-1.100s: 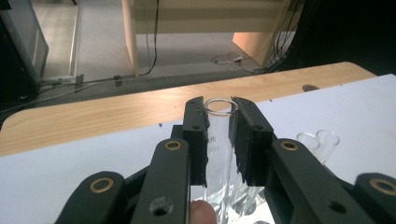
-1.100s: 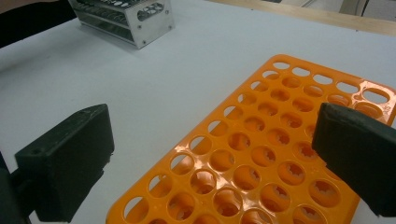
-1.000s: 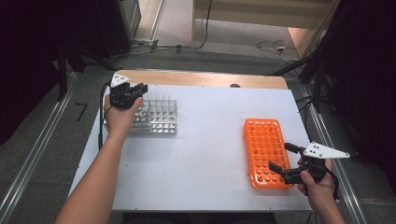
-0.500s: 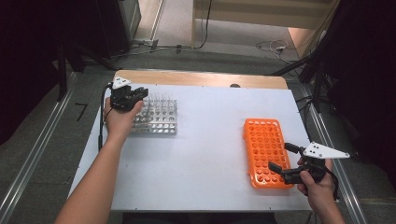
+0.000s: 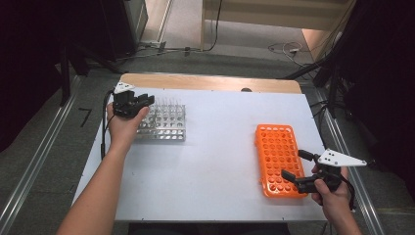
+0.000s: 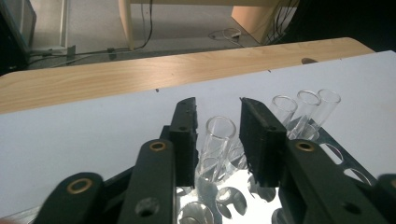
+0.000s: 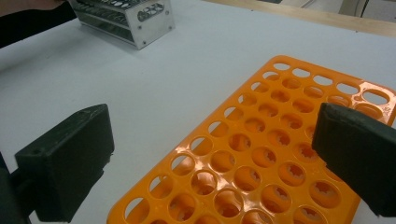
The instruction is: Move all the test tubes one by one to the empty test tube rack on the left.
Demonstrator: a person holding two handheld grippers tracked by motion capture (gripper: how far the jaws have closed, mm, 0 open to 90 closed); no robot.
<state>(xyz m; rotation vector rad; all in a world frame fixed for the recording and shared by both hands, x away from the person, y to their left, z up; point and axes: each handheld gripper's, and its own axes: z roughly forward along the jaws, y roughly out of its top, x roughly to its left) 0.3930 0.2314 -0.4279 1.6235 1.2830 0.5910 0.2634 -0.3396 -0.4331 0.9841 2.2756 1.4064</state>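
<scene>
A clear glass tube (image 6: 219, 135) stands upright in the metal rack (image 5: 169, 128).

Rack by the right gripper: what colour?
Orange. The rack shows best in the right gripper view, between the open jaws.

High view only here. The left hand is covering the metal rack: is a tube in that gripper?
Observer: A glass tube stands in the metal rack between the left gripper's fingers. They have just been opening, and a gap shows on each side.
Operator: More tubes there?
Observer: Three more tubes stand in a row past the right-hand finger in the left gripper view.
Operator: Orange rack loaded?
Observer: Every hole of the orange rack in the right gripper view is empty. The right gripper is wide open above it.
</scene>
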